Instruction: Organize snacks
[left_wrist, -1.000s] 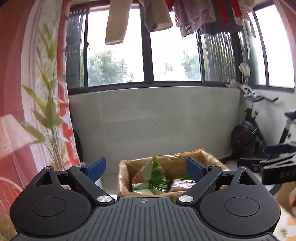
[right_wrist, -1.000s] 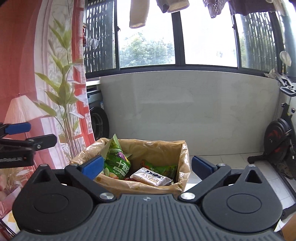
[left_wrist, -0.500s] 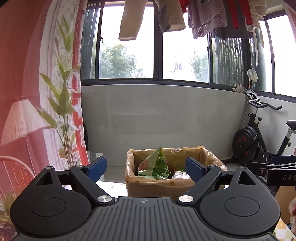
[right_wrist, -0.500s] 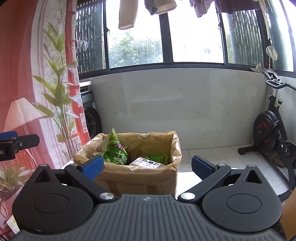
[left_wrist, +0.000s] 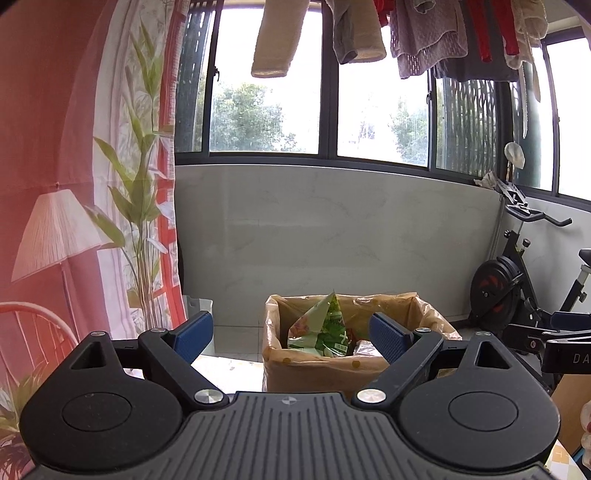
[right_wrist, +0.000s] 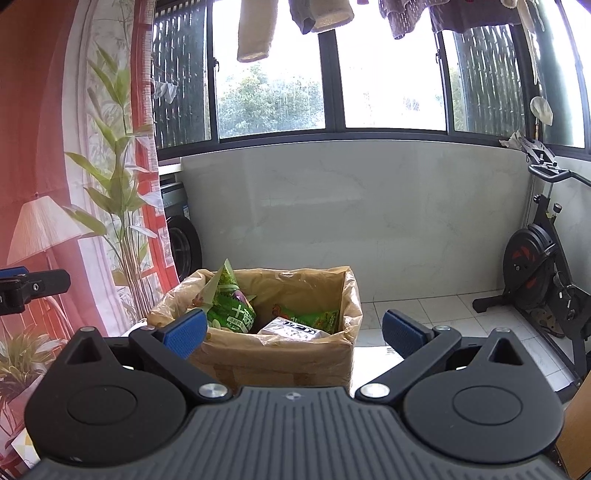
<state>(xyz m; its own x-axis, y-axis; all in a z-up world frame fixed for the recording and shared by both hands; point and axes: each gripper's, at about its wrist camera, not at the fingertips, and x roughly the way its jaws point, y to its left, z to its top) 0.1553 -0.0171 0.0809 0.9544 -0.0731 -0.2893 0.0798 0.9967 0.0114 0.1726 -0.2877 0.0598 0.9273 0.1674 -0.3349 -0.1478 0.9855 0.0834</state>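
Jaws spread wide on both tools, nothing between the blue pads. Left gripper (left_wrist: 291, 334) low in the centre of its own view, pads framing open air ahead of the cardboard box (left_wrist: 321, 373), well short of it. Right gripper (right_wrist: 293, 330) likewise low and centred in its view, parted the same way, left pad overlapping the box's (right_wrist: 280, 362) near left corner in the picture only, not touching.

Box lined with a crinkled tan plastic bag (right_wrist: 352, 299) folded over the rim, sitting at centre frame in both views, in front of the pale grey wall (right_wrist: 369, 206). Inside, at the left: a green snack bag (right_wrist: 231, 306) standing upright, its pointed top poking above the rim; same bag (left_wrist: 325, 328) seen in the left view at centre. Lying flat beside it, a silver packet (right_wrist: 291, 328) with dark print, and behind that, against the right wall of the box, a second green packet (right_wrist: 310, 317).

Upper part of both frames: windows with laundry (left_wrist: 354, 33) hanging in front. Left edge: a red curtain (left_wrist: 48, 147) printed with a lamp and leaves. Right edge: an exercise bike (right_wrist: 543, 266) on the tiled floor. Far left of the right view: tip of the other tool, dark with a blue pad.
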